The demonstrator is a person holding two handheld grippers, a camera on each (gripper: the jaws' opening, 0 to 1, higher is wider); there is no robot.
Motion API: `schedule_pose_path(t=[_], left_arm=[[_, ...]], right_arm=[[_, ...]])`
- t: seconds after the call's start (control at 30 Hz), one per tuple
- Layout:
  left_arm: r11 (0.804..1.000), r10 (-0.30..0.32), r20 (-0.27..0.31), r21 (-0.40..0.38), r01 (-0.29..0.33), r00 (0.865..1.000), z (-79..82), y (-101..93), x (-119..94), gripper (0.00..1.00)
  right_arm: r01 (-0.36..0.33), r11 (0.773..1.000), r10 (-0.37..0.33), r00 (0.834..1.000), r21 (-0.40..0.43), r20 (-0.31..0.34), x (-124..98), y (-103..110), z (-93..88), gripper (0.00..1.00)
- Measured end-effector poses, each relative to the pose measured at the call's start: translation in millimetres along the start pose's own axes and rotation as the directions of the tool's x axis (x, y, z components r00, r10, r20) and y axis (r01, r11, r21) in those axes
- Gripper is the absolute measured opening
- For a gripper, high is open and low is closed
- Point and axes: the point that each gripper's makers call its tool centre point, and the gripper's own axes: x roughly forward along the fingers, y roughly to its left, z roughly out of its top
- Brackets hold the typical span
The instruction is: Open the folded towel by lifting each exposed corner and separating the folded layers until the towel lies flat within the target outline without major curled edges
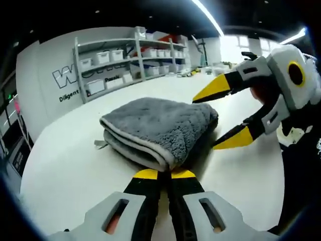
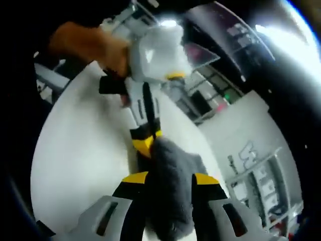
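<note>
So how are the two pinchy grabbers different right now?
The left gripper has its jaws pressed together at the near edge of the gray towel; the right gripper has its jaws spread wide around the towel's far corner. The left gripper comes in low along the white table; the right gripper reaches in from the side, higher up. Both have yellow tips and gray bodies.

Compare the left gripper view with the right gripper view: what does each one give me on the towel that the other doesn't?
Left gripper view alone: the towel's stacked folded edges with pale trim, facing the left gripper, whose jaws are closed at that fold; a small tag beside it; the right gripper wide open over the towel's far side.

Right gripper view alone: the towel bulk sits between the right gripper's open jaws; a hand holds the left gripper.

Both: grey towel still folded on the white table, shelving behind.
</note>
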Motion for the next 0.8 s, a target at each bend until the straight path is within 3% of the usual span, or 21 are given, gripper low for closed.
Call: schedule_pose_path(t=[0.13,0.33,0.4,0.47,0.8], left_arm=[[1.000,0.007,-0.002,0.008,-0.007,1.000,-0.1,-0.2,-0.1,0.04],[1.000,0.008,0.002,0.006,-0.008,1.000,-0.4,-1.0,0.0,0.04],[1.000,0.008,0.001,0.007,-0.008,1.000,-0.5,-1.3,0.2,0.04],[1.000,0.009,0.000,0.010,-0.009,1.000,-0.6,-1.5,0.1,0.04],[1.000,0.013,-0.008,0.004,-0.013,1.000,-0.9,-1.8,0.0,0.03]], right_arm=[[-0.003,0.998,0.004,1.000,-0.059,0.005,15.8,4.7,13.8,0.18],[-0.011,0.994,0.006,0.999,-0.112,-0.046,33.0,3.0,7.6,0.18],[-0.008,0.992,0.001,0.999,-0.129,-0.053,35.5,1.4,6.2,0.13],[-0.004,0.993,-0.002,0.999,-0.122,-0.047,34.8,-1.9,8.2,0.06],[0.066,0.997,-0.067,0.997,-0.030,-0.026,23.5,-35.6,10.0,0.02]])
